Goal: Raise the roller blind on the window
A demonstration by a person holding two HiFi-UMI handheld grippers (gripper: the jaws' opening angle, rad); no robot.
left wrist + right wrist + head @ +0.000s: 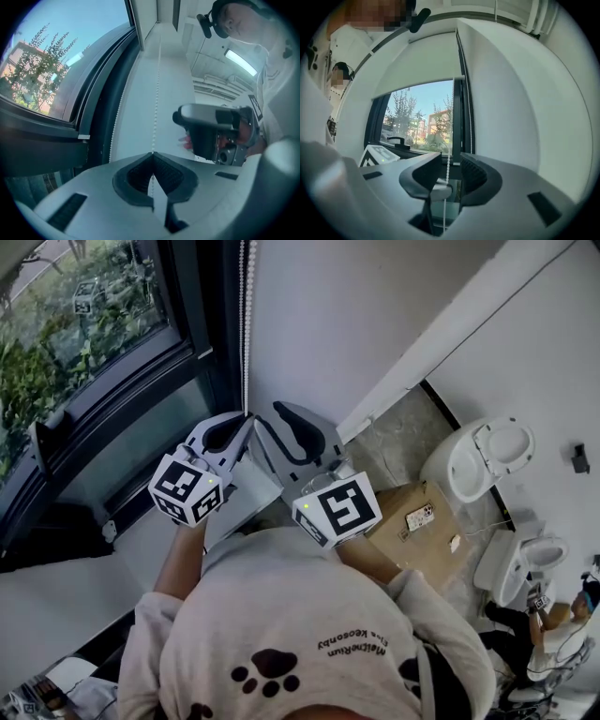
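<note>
A white bead chain [247, 324] hangs down the wall beside the dark window frame [192, 343]. My left gripper [242, 423] is shut on one strand; in the left gripper view the chain [156, 84] runs up from the pinched jaws [153, 153]. My right gripper [283, 427] stands open just to its right, also seen from the left gripper [211, 126]. In the right gripper view the chain [448, 164] passes loose between the open pads [451, 161]. The white roller blind [417, 61] covers the upper part of the window, with trees showing below its bottom edge.
A white wall [356, 324] stands right of the chain. On the floor behind are a cardboard box [417, 531] and two toilets [473, 460] [525, 559]. A black window handle [396, 140] sits on the frame. The sill [56, 587] runs at the lower left.
</note>
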